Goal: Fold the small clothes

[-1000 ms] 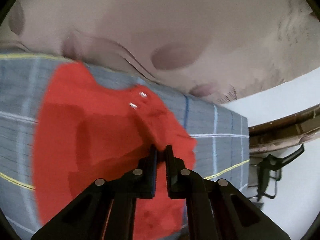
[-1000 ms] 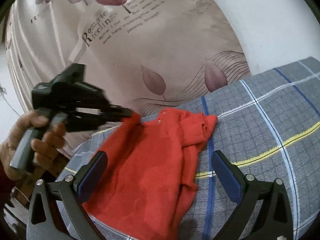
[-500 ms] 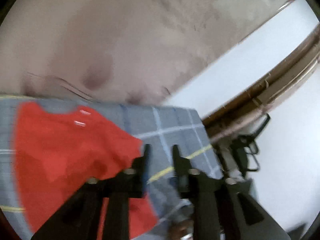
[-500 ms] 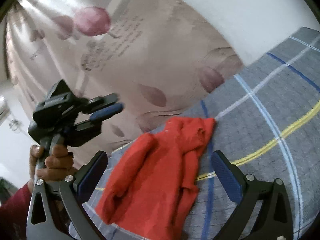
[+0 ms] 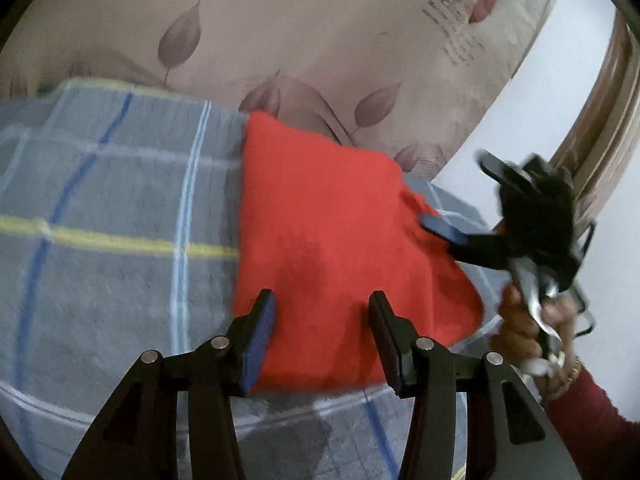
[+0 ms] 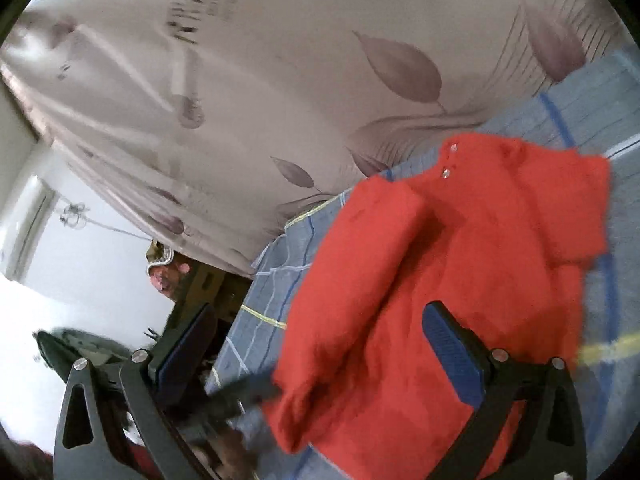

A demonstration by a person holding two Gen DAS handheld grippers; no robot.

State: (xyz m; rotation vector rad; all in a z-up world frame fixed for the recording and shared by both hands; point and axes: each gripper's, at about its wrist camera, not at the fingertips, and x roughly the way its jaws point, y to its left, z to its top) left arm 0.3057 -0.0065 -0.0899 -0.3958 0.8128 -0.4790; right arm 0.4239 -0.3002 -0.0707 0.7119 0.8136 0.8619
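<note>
A small red knit top [image 5: 328,216] lies partly folded on a grey plaid blanket [image 5: 120,184]. In the right wrist view, the red top [image 6: 460,256] shows two snaps at its neck and a sleeve laid over its body. My left gripper [image 5: 322,320] hovers over the near edge of the top; its jaws are opening and the cloth lies beneath the gap, not pinched. My right gripper [image 6: 320,344] is wide open, with one blue pad [image 6: 452,352] over the red cloth. From the left wrist view, the right gripper [image 5: 444,232] reaches the top's right edge, held by a hand [image 5: 520,328].
A pale curtain [image 5: 320,40] with leaf print and lettering hangs behind the bed. A white wall and a wooden frame [image 5: 600,128] stand at the right. Beyond the blanket's edge [image 6: 256,296] are dark clutter and a bright window area [image 6: 60,248].
My left gripper let go of the red cloth, opened its jaws and swung round to the top's near edge. My right gripper moved closer over the top.
</note>
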